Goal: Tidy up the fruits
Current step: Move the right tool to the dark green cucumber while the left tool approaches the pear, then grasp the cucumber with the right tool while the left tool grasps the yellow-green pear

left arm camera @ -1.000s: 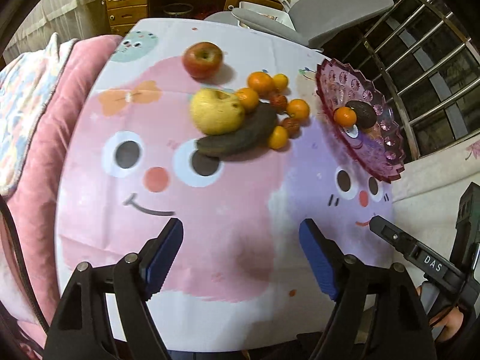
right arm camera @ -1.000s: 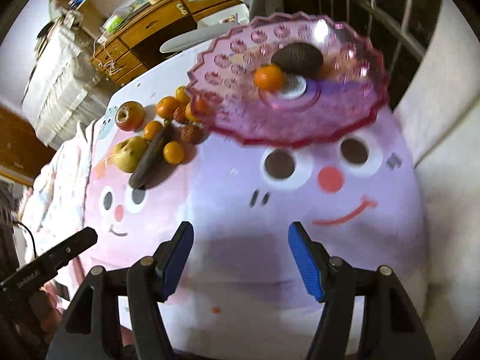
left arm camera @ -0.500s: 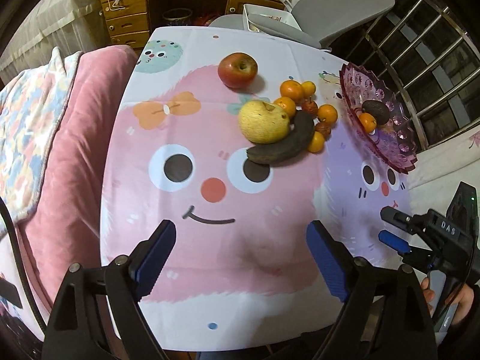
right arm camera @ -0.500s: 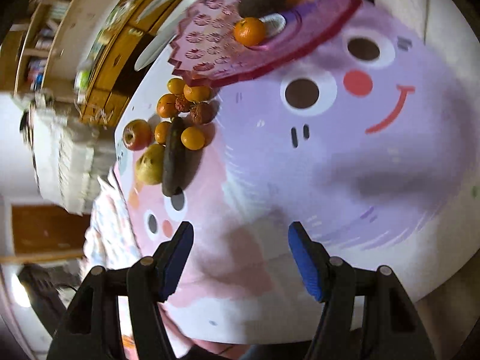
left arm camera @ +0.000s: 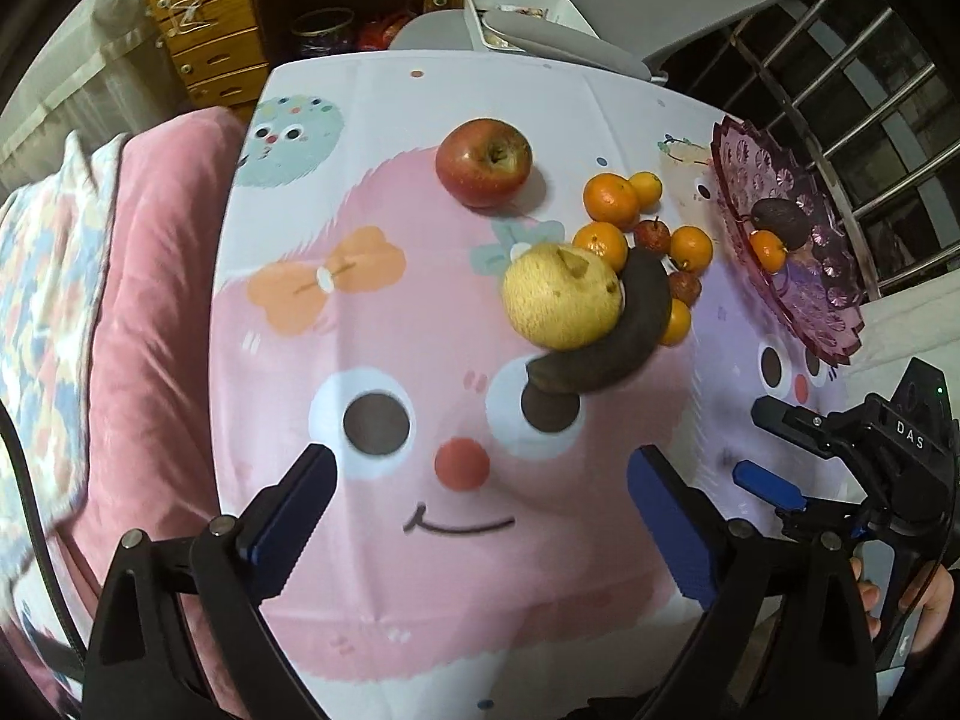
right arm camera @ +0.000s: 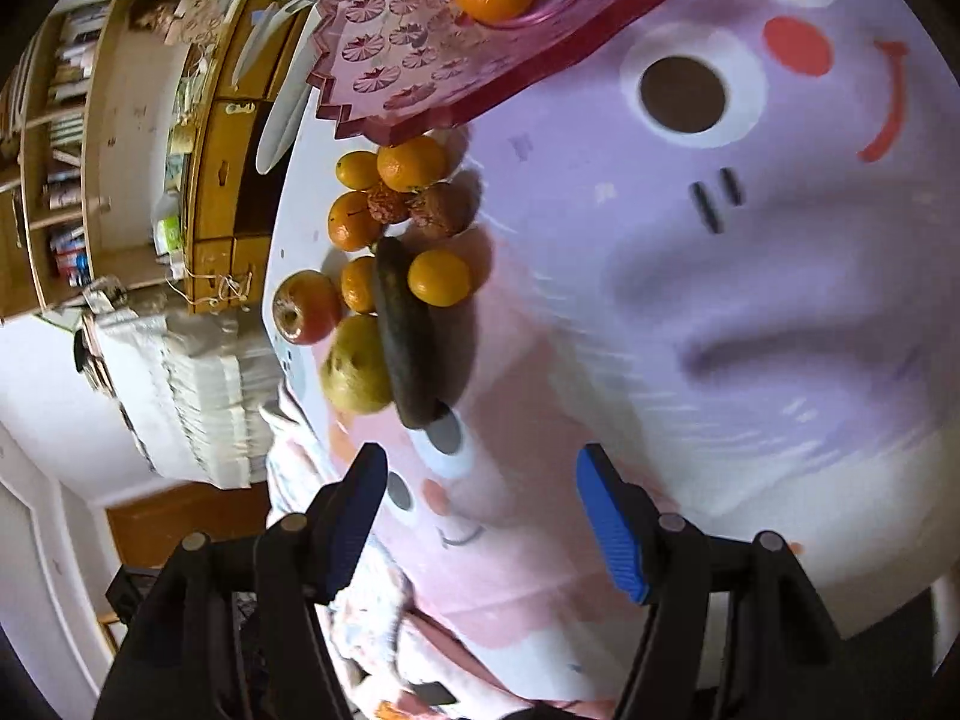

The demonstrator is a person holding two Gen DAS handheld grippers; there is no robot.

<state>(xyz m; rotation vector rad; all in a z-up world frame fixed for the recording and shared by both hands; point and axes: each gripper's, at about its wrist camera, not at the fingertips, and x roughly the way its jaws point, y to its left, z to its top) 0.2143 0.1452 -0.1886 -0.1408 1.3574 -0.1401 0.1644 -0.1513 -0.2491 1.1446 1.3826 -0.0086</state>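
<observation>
our left claw (left arm camera: 480, 516) hangs over table (left arm camera: 384, 324), jaws opening wide, nothing between them. fruit heap lies ahead, slightly right: yellow pear (left arm camera: 561, 295) touching dark banana (left arm camera: 612, 354), red apple (left arm camera: 483, 161) farther ahead, oranges (left arm camera: 609, 200) clustered just beyond. pink dish (left arm camera: 774, 228) far right holds orange and avocado (left arm camera: 780, 219). our right claw (right arm camera: 480, 516) half-wide, empty; banana tip just ahead.

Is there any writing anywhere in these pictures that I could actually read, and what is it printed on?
"DAS": white letters on the black body of the right gripper, seen from the left wrist.
Book spines on the shelves in the right wrist view: too small and blurred to read.
</observation>
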